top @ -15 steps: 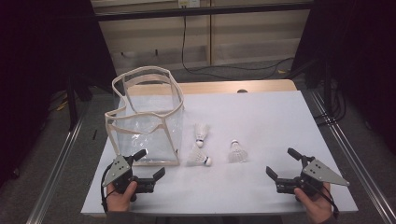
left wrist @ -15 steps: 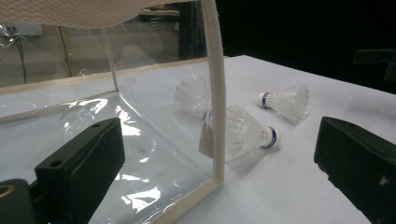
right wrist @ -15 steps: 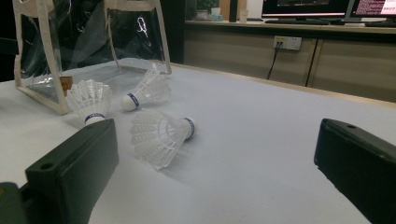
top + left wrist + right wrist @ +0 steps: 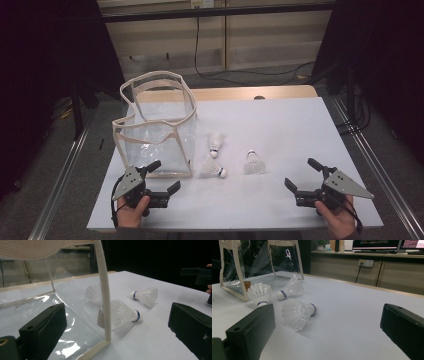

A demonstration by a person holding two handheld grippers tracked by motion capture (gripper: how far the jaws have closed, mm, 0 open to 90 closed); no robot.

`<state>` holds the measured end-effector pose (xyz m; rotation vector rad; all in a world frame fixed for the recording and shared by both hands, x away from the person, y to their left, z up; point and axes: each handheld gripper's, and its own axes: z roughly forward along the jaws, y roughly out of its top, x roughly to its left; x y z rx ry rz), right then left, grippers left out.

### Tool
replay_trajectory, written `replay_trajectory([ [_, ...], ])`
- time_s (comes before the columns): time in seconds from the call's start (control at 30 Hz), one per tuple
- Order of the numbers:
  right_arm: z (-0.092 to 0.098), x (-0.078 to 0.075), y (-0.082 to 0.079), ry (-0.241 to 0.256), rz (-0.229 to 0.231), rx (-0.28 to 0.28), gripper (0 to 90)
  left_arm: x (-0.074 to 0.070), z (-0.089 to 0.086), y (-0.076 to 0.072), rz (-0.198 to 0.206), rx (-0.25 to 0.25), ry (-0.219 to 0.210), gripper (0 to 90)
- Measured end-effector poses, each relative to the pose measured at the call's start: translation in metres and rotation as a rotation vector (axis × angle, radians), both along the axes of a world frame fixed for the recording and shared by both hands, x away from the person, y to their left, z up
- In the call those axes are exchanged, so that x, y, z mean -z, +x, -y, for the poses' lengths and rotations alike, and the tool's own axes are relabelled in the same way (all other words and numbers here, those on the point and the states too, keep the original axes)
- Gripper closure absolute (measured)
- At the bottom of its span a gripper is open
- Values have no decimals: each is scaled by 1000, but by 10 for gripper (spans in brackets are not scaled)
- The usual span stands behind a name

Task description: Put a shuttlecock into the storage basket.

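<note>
We judge nothing begun. Clear bag (image 4: 157, 131) stands upright, table left; three shuttlecocks (image 4: 214, 168) lie just beside it. Left gripper (image 4: 164, 181) and right gripper (image 4: 302, 174) both wide, empty. Next: one closes on a shuttlecock.

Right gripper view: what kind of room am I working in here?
Probably a lab or office workspace, not a home. Computer monitors sit on a long counter with a wall socket below, and the white table stands in a metal-railed frame.
</note>
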<state>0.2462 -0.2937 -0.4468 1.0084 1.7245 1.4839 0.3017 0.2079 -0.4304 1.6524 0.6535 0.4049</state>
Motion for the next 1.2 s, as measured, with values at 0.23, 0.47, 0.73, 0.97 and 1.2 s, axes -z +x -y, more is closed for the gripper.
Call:
replay_trajectory([
  [0.23,-1,0,2,3,-1,-8,0,0,8,-2,-3,27,-1,20],
  [0.47,-2,1,1,-4,-2,-13,0,-2,17,-3,3,51,9,21],
  [0.73,0,1,1,3,-7,-10,0,-3,27,-5,-8,74,-8,20],
  [0.97,-3,1,1,-5,-6,-20,0,-5,35,-5,-12,83,-13,21],
  [1.2,-3,0,2,3,-4,-19,0,-3,47,-5,-29,98,8,22],
])
